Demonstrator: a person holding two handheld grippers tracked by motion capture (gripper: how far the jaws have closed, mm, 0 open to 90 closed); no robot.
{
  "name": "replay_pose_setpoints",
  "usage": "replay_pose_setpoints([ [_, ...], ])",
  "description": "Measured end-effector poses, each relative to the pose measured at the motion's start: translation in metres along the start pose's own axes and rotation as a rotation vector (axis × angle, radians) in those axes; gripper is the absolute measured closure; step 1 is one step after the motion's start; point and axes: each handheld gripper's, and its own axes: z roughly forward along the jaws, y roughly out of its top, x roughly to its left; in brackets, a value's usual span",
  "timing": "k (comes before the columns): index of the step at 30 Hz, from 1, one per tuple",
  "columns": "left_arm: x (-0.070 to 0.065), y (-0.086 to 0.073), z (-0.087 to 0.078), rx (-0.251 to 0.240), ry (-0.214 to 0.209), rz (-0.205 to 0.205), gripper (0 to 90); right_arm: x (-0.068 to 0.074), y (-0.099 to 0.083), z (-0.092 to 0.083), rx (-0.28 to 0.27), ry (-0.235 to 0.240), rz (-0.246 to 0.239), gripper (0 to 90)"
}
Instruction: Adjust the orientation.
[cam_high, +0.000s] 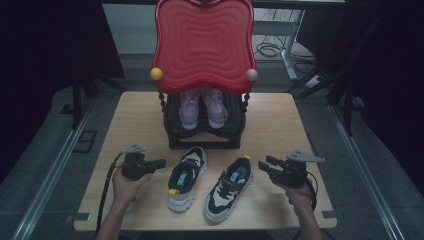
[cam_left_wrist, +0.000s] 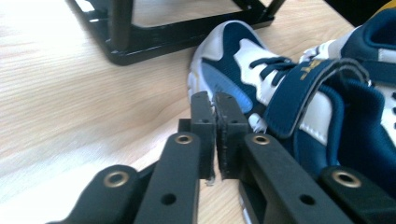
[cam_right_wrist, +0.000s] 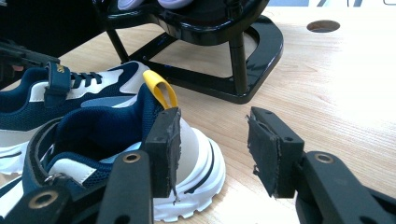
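Dim room, wooden counter (cam_high: 280, 125) with a black rack (cam_high: 205, 135) at the back. My left gripper (cam_left_wrist: 215, 105) has its fingers nearly together, nothing between them, left sneaker (cam_high: 186, 177) just right of the tips. Right sneaker (cam_high: 229, 188) lies beside it. Right gripper (cam_right_wrist: 212, 140) fingers gape, that sneaker's heel against the left one.

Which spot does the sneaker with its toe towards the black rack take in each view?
High view: the sneaker lies left of centre, the left one of the pair.
Left gripper view: right half, just beyond the jaws.
Right gripper view: far left, behind the nearer sneaker.
Shared landmark: the black rack, its base beyond the toe.
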Motion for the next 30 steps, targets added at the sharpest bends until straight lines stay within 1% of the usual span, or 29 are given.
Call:
replay_pose_setpoints([
  [3,0.0,-0.005,-0.006,-0.01,-0.001,-0.016,84.4,0.0,0.0,0.0,0.001,0.006,-0.001,54.9],
  [5,-0.001,-0.009,-0.008,-0.007,0.011,-0.011,81.1,0.001,-0.001,0.0,0.004,0.008,-0.004,56.1],
  [6,-0.002,-0.01,-0.008,-0.004,0.019,-0.002,79.2,0.002,-0.002,-0.001,0.004,0.011,-0.002,56.9],
  [8,-0.003,-0.012,-0.008,0.002,0.029,0.011,75.1,0.003,-0.002,-0.003,0.005,0.016,-0.015,58.6],
  [10,-0.004,-0.013,-0.009,-0.003,0.033,0.009,71.3,0.005,-0.003,-0.004,0.012,0.021,-0.028,61.5],
  [13,-0.005,-0.016,-0.01,0.0,0.037,0.011,65.1,0.006,-0.003,-0.007,0.017,0.028,-0.057,68.3],
  [16,-0.005,-0.018,-0.011,0.003,0.047,0.009,60.7,0.004,-0.003,-0.009,0.023,0.033,-0.065,75.3],
  [18,-0.003,-0.02,-0.01,0.015,0.047,0.002,57.8,0.005,-0.003,-0.009,0.028,0.042,-0.064,79.5],
  [19,-0.003,-0.021,-0.009,0.022,0.054,0.004,56.3,0.006,-0.003,-0.009,0.03,0.047,-0.07,81.3],
  [22,-0.004,-0.025,-0.009,0.026,0.057,0.001,55.1,0.014,-0.003,-0.007,0.04,0.068,-0.09,84.3],
  [26,-0.005,-0.028,-0.011,0.028,0.057,-0.007,54.2,0.022,-0.003,-0.005,0.049,0.085,-0.119,85.6],
  [30,-0.005,-0.027,-0.013,0.016,0.057,-0.013,53.1,0.026,0.007,-0.005,0.044,0.093,-0.143,86.4],
])
